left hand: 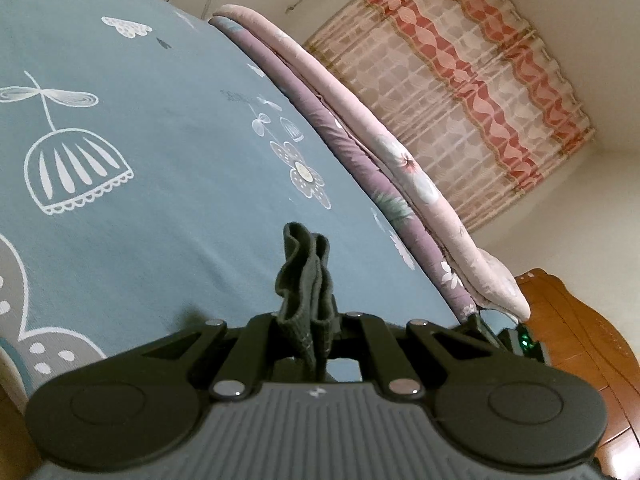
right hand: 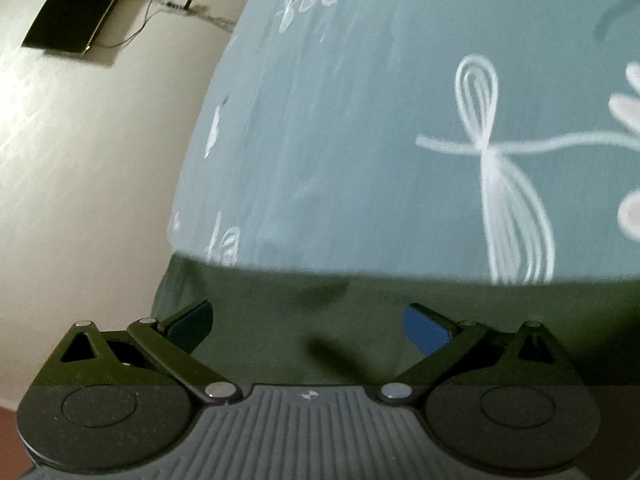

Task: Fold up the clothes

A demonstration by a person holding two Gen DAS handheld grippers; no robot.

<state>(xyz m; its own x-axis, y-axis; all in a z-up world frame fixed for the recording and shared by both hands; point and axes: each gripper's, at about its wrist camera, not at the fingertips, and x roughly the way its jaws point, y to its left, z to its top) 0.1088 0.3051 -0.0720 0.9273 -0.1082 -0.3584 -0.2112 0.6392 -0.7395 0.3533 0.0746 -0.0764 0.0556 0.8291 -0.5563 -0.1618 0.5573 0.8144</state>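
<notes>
The left gripper (left hand: pixel 306 320) pinches a bunched dark green garment (left hand: pixel 304 276) above the bed (left hand: pixel 160 160); only the right view shows the right gripper (right hand: pixel 308 320) wide over flat cloth.

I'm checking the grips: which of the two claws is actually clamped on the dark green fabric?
The left claw: its jaws are shut on a bunched strip of the dark green garment. The right claw stands wide open above that cloth, blue pads apart.

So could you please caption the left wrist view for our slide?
Left gripper shut on bunched dark green garment above the blue patterned bedsheet.
</notes>
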